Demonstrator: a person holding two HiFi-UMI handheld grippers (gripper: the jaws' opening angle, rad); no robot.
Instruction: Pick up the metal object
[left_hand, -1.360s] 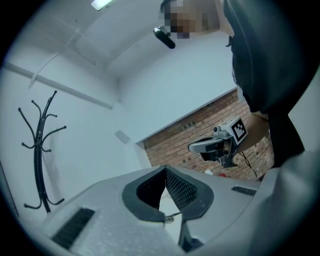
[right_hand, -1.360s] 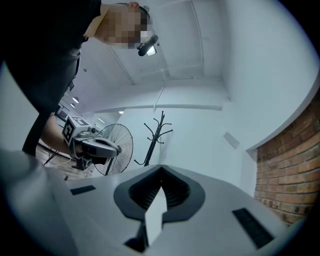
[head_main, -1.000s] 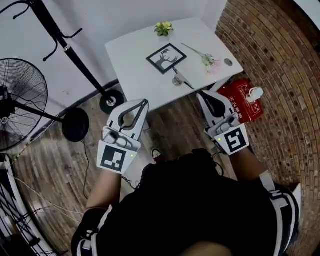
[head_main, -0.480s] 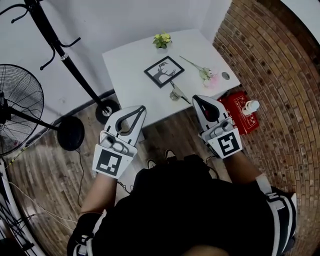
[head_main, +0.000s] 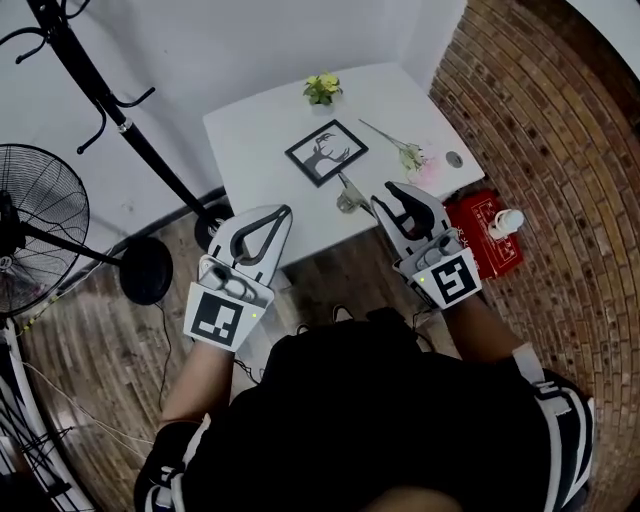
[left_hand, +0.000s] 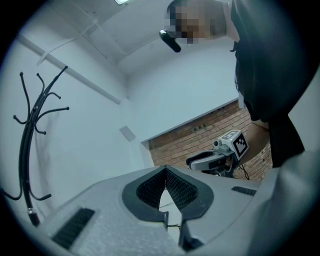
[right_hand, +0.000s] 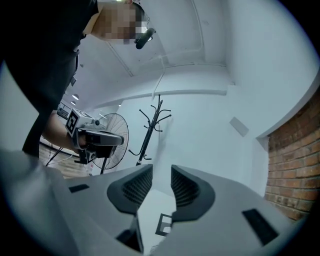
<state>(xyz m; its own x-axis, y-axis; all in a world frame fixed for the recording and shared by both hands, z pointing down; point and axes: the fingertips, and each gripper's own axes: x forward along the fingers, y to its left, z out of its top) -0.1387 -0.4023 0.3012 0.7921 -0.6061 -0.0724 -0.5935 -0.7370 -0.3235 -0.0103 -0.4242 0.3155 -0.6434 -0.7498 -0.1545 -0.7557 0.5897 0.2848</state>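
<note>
White desk (head_main: 258, 130): stands in the corner between the plain wall and the brick wall. It carries a black picture frame (head_main: 327, 152) near its middle, a small plant at the back edge and a flower stem toward the right edge.

Right gripper (head_main: 395, 196): reaches in over the desk's front edge. Its jaws have just been opening and I see them about half apart in the right gripper view (right_hand: 161, 170). Nothing is between the pads; only desk top and the frame show through the gap.

Left gripper (head_main: 283, 211): sits at the front edge, left of the middle. Its tips meet with nothing in them (left_hand: 165, 169).

Metal object (head_main: 347, 198): lies close to the front edge, right of the middle. It is just beside the right gripper's tips, on their left in the head view. Its thin part appears to run slantwise, from the frame's side toward the front edge. I cannot tell its exact shape.

Finding: the right gripper is much the nearer. I judge it must shift left and drop, with its jaws set across that slanted axis.
</note>
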